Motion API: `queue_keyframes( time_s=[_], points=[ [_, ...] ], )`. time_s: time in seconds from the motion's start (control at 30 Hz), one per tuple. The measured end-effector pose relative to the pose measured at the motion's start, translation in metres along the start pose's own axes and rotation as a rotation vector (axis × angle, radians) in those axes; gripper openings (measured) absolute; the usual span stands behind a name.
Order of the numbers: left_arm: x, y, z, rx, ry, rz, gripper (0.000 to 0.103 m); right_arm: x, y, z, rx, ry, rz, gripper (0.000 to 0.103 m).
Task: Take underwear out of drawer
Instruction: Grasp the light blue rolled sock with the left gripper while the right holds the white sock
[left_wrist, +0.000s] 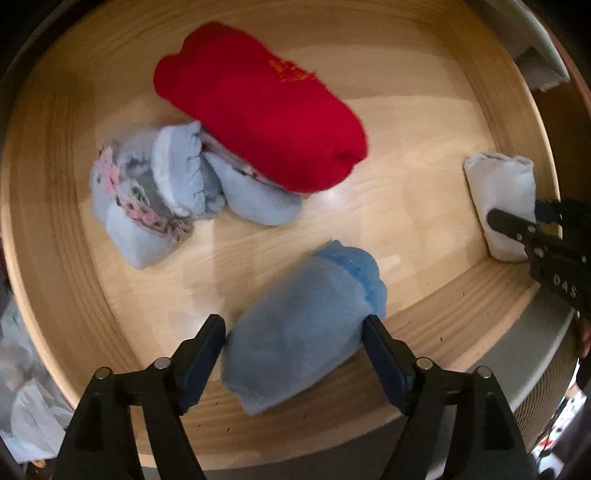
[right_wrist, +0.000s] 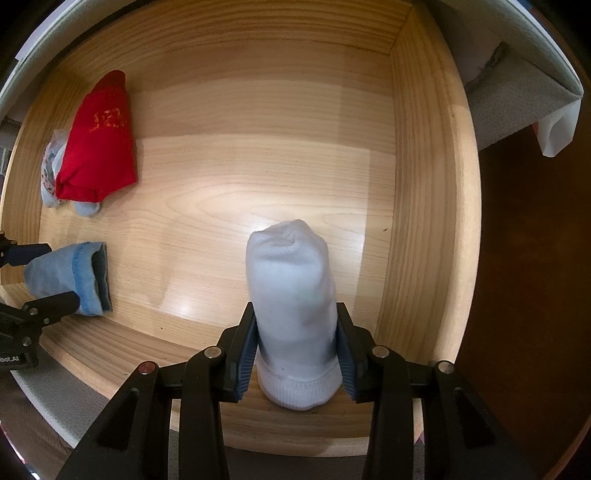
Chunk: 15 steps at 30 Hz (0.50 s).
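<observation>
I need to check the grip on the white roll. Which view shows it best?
The right wrist view: the white roll fills the centre, the right gripper clamped on it. The left wrist view shows it small at the edge, partly hidden.

A: The left wrist view looks steeply down into the drawer (left_wrist: 406, 206) from close above, near its front left.

B: The right wrist view looks straight down at the front right. Both share the red roll (left_wrist: 266, 110) (right_wrist: 98, 144).

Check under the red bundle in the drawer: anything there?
A pale blue bundle with floral trim pokes out from under the red bundle's edge. How far it extends underneath, or anything else there, is covered.
</observation>
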<state>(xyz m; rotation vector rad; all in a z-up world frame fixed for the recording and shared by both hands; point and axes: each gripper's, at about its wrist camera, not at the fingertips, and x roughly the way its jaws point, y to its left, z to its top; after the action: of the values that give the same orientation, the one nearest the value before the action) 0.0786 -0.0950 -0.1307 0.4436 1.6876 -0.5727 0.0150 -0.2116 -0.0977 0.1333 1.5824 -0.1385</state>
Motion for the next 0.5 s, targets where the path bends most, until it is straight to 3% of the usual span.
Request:
queue_keyframes(
  time_s=[0.27, 0.37, 0.5],
  points=[
    [0.0, 0.005, 0.004, -0.083, -0.022, -0.012, 0.078, 0.0, 0.0, -0.001, 0.003, -0.002, 0.002, 0.038],
    [-0.01, 0.019, -0.002, -0.121, -0.03, -0.038, 0.067, 0.0, 0.0, -0.002, 0.001, -0.001, 0.001, 0.037],
    [-0.021, 0.017, -0.011, -0.125, -0.066, -0.016, 0.055, 0.0, 0.0, -0.001, 0.002, 0.0, -0.002, 0.037]
  ],
)
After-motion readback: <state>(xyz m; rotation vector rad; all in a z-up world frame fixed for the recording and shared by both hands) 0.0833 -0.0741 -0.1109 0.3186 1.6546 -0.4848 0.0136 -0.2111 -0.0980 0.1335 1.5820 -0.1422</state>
